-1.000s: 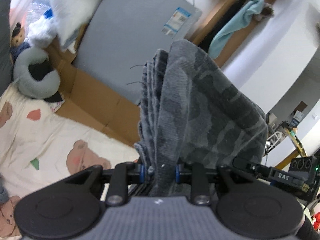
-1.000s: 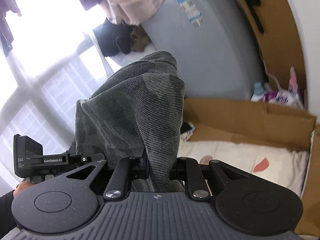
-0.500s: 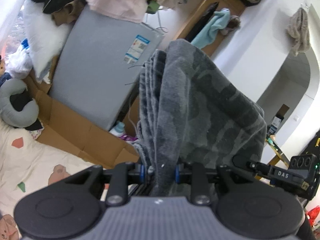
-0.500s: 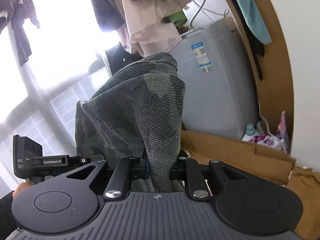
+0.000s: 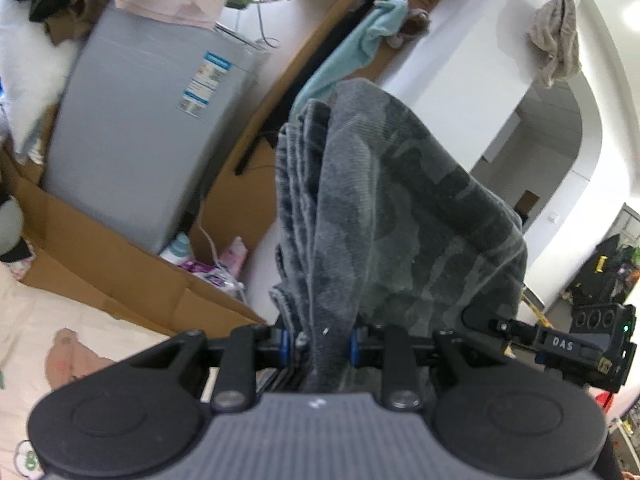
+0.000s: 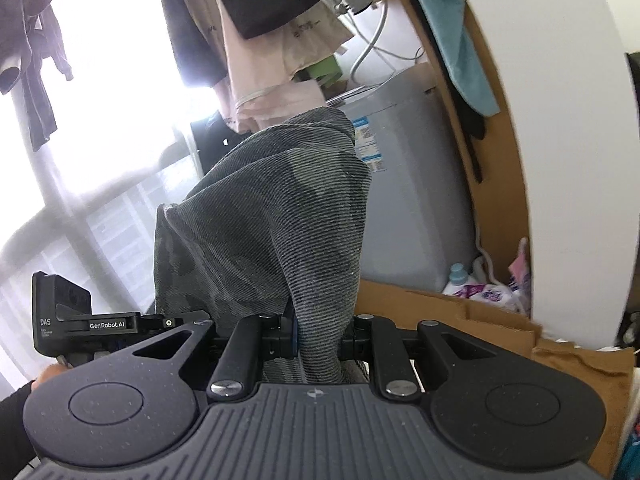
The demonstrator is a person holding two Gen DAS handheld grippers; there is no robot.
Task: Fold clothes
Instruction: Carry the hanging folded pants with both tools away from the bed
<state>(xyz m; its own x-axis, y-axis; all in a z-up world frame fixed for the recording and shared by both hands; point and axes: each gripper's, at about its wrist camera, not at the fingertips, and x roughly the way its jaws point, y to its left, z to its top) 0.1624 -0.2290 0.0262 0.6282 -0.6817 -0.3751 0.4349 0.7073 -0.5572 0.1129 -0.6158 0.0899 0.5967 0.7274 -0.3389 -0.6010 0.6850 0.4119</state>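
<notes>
A dark grey camouflage-patterned garment [image 5: 392, 216] fills the middle of the left wrist view. My left gripper [image 5: 326, 346] is shut on a bunched fold of it. The same garment [image 6: 276, 240] rises in front of the right wrist camera, and my right gripper [image 6: 320, 340] is shut on another part of it. Both grippers are lifted well above the bed, side by side. The other gripper's body [image 5: 588, 348] shows at the right of the left view. In the right view, the left gripper's body [image 6: 64, 316] sits at the left. The cloth hides all fingertips.
A grey appliance [image 5: 136, 128] stands behind flattened cardboard [image 5: 100, 264]. A cream bear-print bedsheet [image 5: 48, 344] lies below left. Clothes hang at a bright window [image 6: 100, 100]. A white wall [image 6: 560, 120] and bottles [image 6: 480, 284] are to the right. A person's hand [image 6: 48, 374] holds the left gripper.
Both grippers have risen and tilted upward with the garment held between them. The bedsheet has dropped low in both views and the wall, doorway and hanging clothes have come into sight.
</notes>
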